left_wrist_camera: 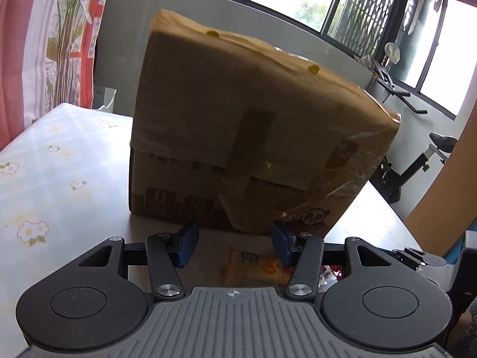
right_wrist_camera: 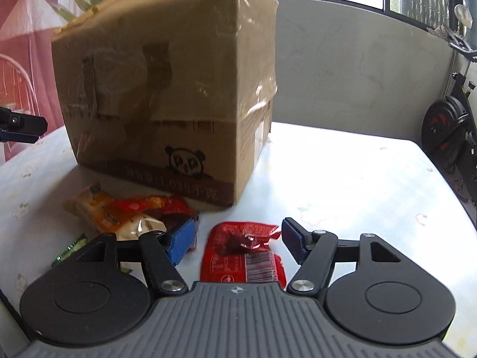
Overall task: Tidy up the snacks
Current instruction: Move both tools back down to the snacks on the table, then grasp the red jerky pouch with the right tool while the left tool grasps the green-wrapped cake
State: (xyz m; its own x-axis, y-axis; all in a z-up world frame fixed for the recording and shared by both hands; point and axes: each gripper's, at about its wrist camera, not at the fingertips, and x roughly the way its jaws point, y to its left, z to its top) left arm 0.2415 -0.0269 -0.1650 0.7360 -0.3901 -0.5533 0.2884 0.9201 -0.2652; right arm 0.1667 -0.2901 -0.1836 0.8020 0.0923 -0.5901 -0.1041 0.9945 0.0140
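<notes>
A taped cardboard box (left_wrist_camera: 244, 131) stands on the table; in the right wrist view the box (right_wrist_camera: 167, 89) shows a panda print. My left gripper (left_wrist_camera: 235, 243) is open and empty, low over an orange snack packet (left_wrist_camera: 253, 268) in front of the box. My right gripper (right_wrist_camera: 238, 240) is open and empty, with a red snack packet (right_wrist_camera: 241, 253) lying on the table between its fingers. A pile of orange and red packets (right_wrist_camera: 125, 211) lies left of it, with a green packet (right_wrist_camera: 67, 252) at the far left.
The table (right_wrist_camera: 342, 179) has a pale floral cloth. A grey partition (right_wrist_camera: 357, 74) stands behind it. An exercise bike (right_wrist_camera: 450, 131) is at the right. Red curtains (left_wrist_camera: 35, 44) hang at the left. The left gripper's tip (right_wrist_camera: 23, 126) shows at the right view's left edge.
</notes>
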